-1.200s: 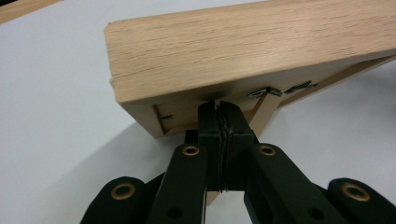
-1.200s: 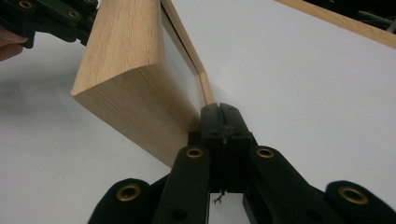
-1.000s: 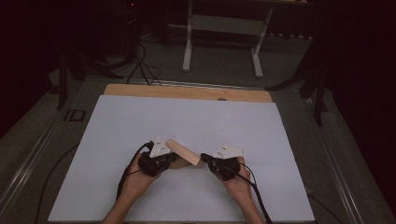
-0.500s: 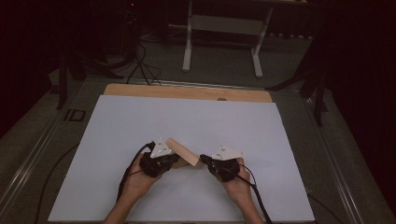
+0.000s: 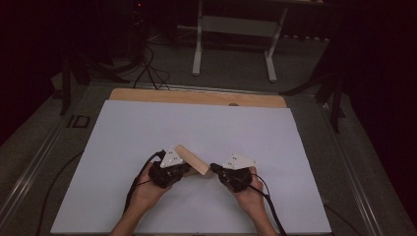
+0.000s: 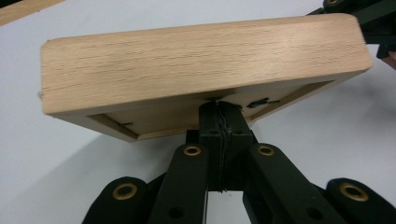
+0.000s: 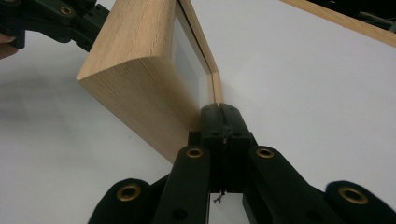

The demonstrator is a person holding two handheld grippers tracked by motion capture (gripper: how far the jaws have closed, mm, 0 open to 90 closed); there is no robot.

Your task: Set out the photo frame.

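- Across the last second almost nothing differs in the high view: both hands sit at the same spot in the lower middle, and the frame (image 5: 193, 160) keeps the same tilt between them.
- My reading: this is a steady 2-handed hold, with no carry or set-down begun yet.
- The frame is light wood. It lies in the lower centre of the high view, above the white sheet (image 5: 147, 128), slanting from upper left to lower right.
- The left gripper (image 5: 186, 168) has its jaws pressed together. In the left gripper view the tips (image 6: 219, 109) meet at the thin lip on the frame's (image 6: 201, 65) underside and seem to pinch it.
- The right gripper (image 5: 215, 169) is closed just as tightly. In the right gripper view its tips (image 7: 223, 112) meet on the thin slat at the frame's (image 7: 140, 70) near corner.
- Each gripper appears in the other's view: the left gripper (image 7: 56, 23) at upper left, the right gripper (image 6: 355, 7) at upper right.
- Such narrow pinches could slip if the hands pull apart or twist.
- Around: a wooden board edge (image 5: 196, 97) runs along the sheet's far side, with a metal stand (image 5: 236, 24) and floor cables (image 5: 147, 69) at the top, well apart.
- Nothing on the sheet stands in the way.
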